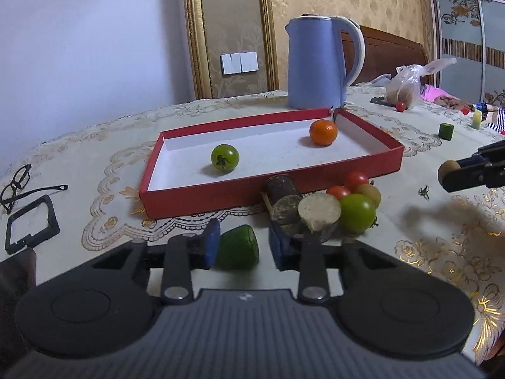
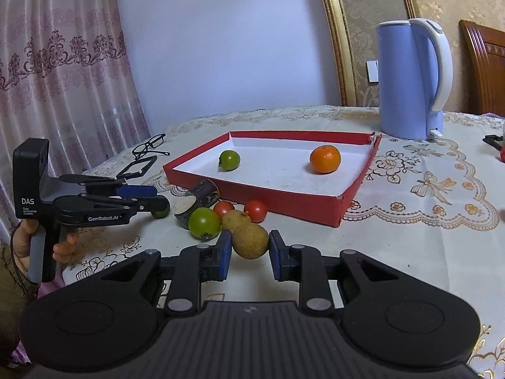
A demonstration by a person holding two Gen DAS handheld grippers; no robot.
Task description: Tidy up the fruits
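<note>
Two fruits lie in my red box (image 2: 315,203); the rest cluster before it.
The counter (image 2: 426,221) carries a blue kettle (image 2: 407,79) behind the box, which holds an orange (image 2: 325,159) and a green tomato (image 2: 229,159). Against its near wall sit a bigger green tomato (image 2: 204,222) and two red ones. My left tongs (image 1: 243,246) stand narrow around a green cut piece (image 1: 238,248); I cannot tell if the pads press it. My right tongs (image 2: 249,254) grip a brown longan (image 2: 250,240).

Inside the tray (image 1: 372,161) lie a tomato (image 1: 224,157) and, to its right, an orange (image 1: 323,132). Behind the tray stands the kettle (image 1: 318,63); before it lies a fruit cluster (image 1: 356,200); left of it, glasses (image 1: 17,183).
</note>
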